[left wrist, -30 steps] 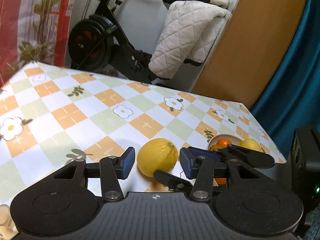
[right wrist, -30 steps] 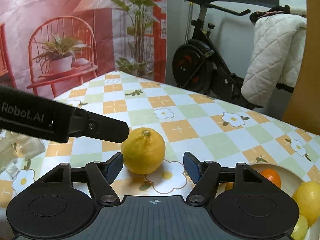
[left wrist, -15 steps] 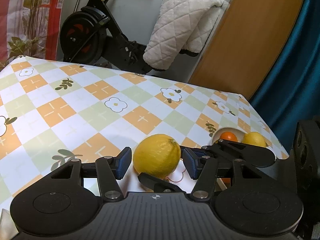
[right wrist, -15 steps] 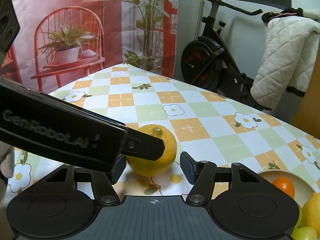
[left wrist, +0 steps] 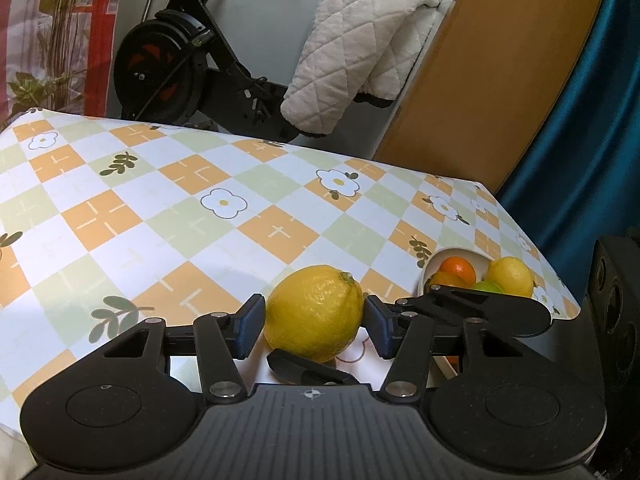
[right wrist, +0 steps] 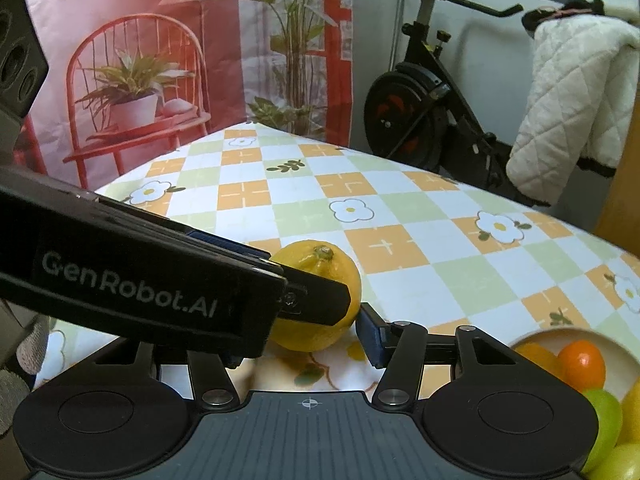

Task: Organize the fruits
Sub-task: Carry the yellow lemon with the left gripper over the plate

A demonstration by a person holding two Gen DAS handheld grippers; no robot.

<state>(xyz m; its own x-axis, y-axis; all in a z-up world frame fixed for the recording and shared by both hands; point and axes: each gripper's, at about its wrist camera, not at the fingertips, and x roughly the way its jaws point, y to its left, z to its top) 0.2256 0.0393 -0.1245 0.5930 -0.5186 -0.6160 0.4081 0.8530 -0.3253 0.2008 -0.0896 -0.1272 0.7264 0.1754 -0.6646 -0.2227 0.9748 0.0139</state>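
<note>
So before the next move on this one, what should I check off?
1. Lemon resting on the table: ok.
2. Lemon between the left gripper pads: ok. Its jaws are closing.
3. Left pads firmly pressing on the lemon: cannot tell.
4. Only one gripper working the lemon: not ok. The right gripper also straddles it, with its jaws closing, and a left finger crosses in front of the fruit in the right wrist view.
5. Way from the lemon to the bowl free: not ok. The right gripper's finger lies between them.
6. Room left in the bowl: cannot tell. It already holds an orange and other fruit.
</note>
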